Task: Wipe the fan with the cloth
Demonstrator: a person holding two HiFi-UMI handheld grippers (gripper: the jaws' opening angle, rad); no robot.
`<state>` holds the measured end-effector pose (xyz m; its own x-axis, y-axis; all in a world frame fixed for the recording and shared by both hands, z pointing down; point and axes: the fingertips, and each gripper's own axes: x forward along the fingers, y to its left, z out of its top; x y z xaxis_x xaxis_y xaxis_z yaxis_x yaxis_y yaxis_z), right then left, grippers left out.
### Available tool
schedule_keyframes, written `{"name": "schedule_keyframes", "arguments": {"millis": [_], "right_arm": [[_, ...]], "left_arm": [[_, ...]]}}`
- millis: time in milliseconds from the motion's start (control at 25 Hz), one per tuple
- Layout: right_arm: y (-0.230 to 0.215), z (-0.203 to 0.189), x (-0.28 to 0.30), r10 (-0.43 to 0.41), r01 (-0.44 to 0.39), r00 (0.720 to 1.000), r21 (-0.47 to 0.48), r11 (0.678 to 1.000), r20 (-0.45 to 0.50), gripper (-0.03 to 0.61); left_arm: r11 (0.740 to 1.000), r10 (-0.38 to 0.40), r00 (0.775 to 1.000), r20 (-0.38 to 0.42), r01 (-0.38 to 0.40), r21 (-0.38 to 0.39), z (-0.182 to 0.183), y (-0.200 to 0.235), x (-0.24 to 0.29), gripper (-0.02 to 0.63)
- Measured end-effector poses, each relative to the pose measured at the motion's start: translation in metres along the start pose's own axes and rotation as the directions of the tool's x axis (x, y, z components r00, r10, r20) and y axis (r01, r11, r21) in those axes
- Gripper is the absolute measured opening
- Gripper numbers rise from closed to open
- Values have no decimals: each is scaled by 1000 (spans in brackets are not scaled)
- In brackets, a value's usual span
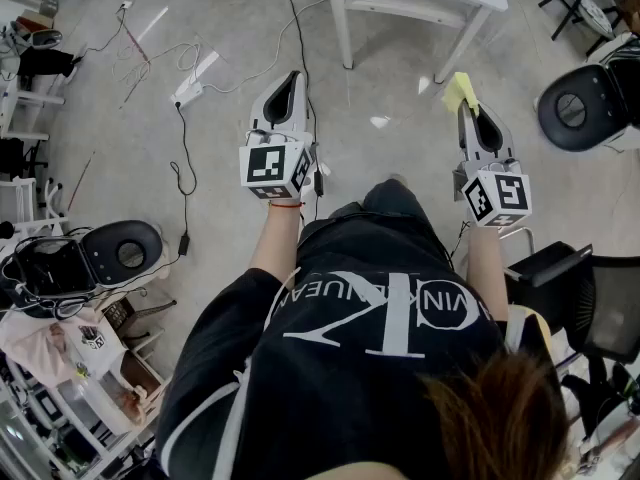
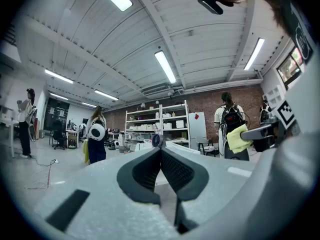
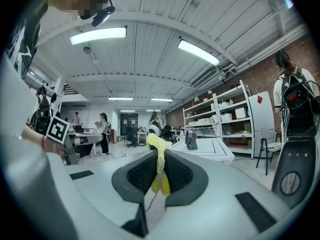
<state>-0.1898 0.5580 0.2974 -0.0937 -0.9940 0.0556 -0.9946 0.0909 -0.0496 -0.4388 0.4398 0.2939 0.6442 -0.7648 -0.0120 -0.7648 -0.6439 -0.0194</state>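
- Head view: left gripper (image 1: 293, 76) held level over grey floor (image 1: 200, 148), fingers pressed together, nothing between them. Right gripper (image 1: 466, 106) also level, pinching yellow cloth (image 1: 459, 90) at the tips, one corner poking up past them. Marker cube (image 1: 277, 168) on each gripper, black-and-white square patterns, no letters. White table (image 1: 400, 3) at top edge, well apart from both grippers. Large white "CK" on black shirt (image 1: 340, 368), seen upside down. Smaller lettering across it only partly legible.
- Left gripper view: dark ribbed pads (image 2: 175, 169) closed tip to tip, gripping nothing. Just past the tips, small round fan (image 2: 156, 140) standing on the white table. At right, cloth (image 2: 237, 138) hanging from the other gripper's tips.
- Right gripper view: fingers clamped on cloth (image 3: 159, 166), a yellow strip running up between the ribbed pads (image 3: 177, 174) and out beyond the tips. Small dark fan (image 3: 190, 139) upright on table (image 3: 215, 149), ahead and to the right of the tips, apart from the cloth. Marker cube (image 3: 57, 129) of the other gripper at left, its square pattern facing the camera. Shelf boxes in the background too small to read.
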Motion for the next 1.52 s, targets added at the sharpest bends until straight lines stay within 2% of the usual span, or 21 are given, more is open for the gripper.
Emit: {"name": "schedule_keyframes", "arguments": {"millis": [480,600,800,960,1160,1320,1520], "right_arm": [[0,-6,6,-5,5,1000,-22,1000,-27,32],[-7,-16,8,-23,24,999,3,1000,-47,32],[-12,-21,41,-16,17,999,19,1000,-51,32],[-29,-31,87,-11,13,997,38,999,-76,32],[-68,-39,150,2,3,995,58,998,-95,34],[-98,-34,192,-21,28,993,65,997,-117,35],[-132,-22,241,-5,11,992,44,999,-125,35]], "left_arm": [[999,1,1000,-22,-2,-40,-17,8,5,11],[999,-9,999,-41,8,-44,-25,8,10,11],[999,0,999,-50,-2,-48,-29,27,32,11],[998,-5,996,-86,0,-55,-45,44,72,11],[996,-28,993,-117,19,-83,-64,54,151,11],[995,-73,990,-124,64,-82,-62,55,208,11],[991,-111,987,-115,101,-94,-54,55,274,11]]}}
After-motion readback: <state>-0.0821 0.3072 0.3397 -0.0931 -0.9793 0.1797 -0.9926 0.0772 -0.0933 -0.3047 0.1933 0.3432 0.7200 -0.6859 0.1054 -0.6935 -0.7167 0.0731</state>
